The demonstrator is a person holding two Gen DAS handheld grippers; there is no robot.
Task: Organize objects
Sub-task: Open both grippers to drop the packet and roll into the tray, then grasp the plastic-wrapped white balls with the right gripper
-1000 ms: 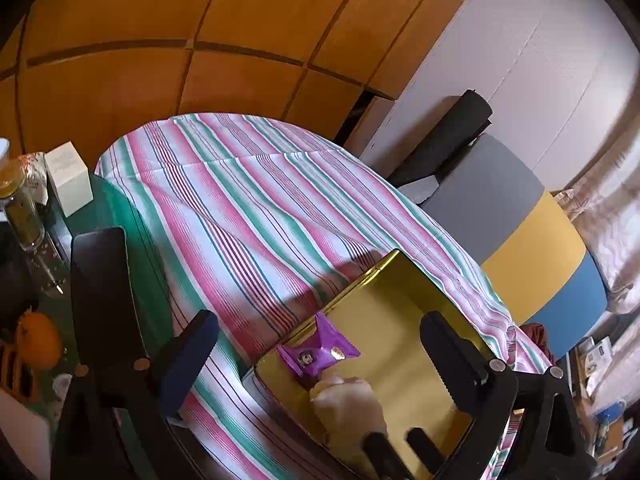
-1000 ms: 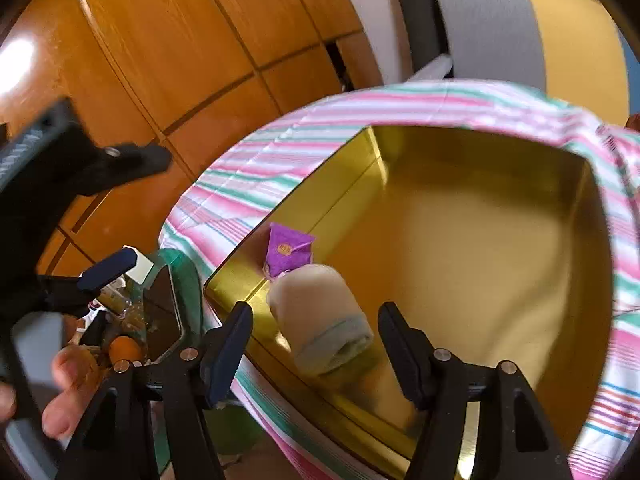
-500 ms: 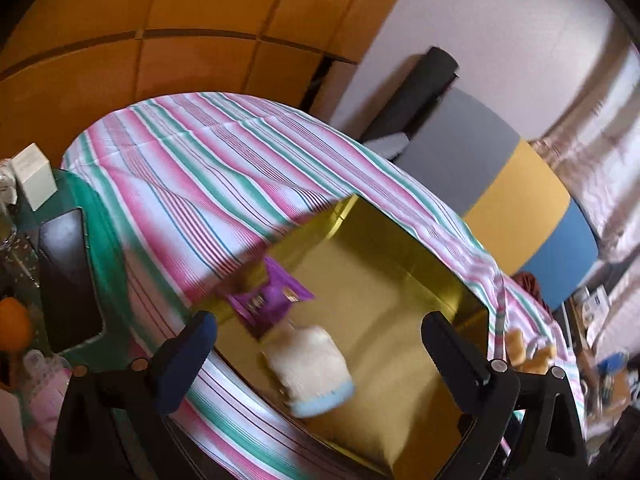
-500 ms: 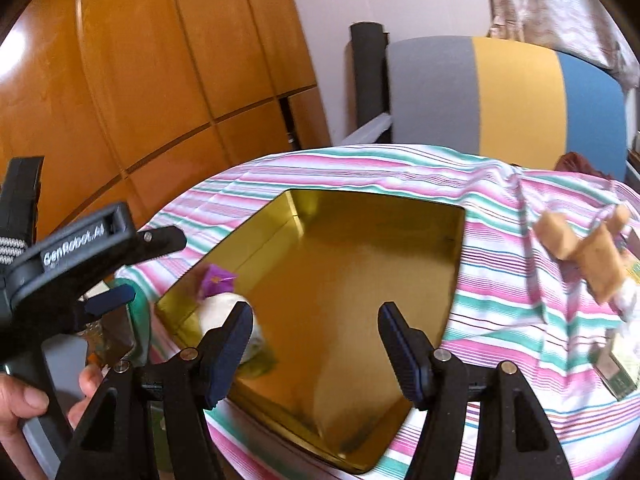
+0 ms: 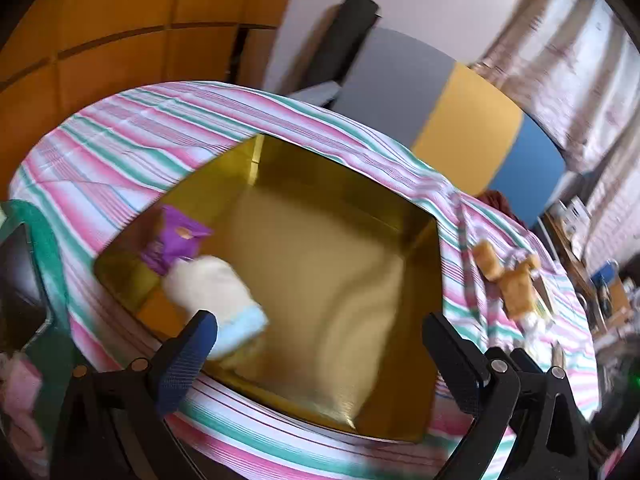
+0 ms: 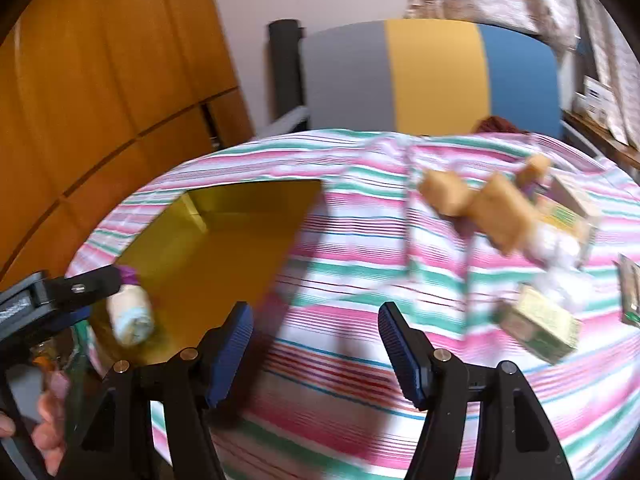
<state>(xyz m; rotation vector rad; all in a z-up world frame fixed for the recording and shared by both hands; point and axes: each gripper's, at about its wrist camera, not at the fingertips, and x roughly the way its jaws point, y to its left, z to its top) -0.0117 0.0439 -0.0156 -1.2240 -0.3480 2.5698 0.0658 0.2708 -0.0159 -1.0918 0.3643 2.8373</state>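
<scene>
Bench under striped cloth (image 6: pixel 340 280), wood panels (image 6: pixel 100 92) behind, grey/yellow/blue chair (image 6: pixel 432 80) at the far edge. Gold tin (image 5: pixel 320 264) holds a cream roll (image 5: pixel 216 288) touching a purple packet (image 5: pixel 176 236) in its near-left corner; tan pastries (image 6: pixel 476 200) and green boxes (image 6: pixel 540 324) sit loose to my right. Both my left jaws (image 5: pixel 320 340) and right jaws (image 6: pixel 316 336) are spread wide and empty, bare cloth between tin and clutter.

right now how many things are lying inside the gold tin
2: a purple packet in the left corner of the gold tin, and a cream roll beside it, apparently touching. Blur could hide something small.
</scene>
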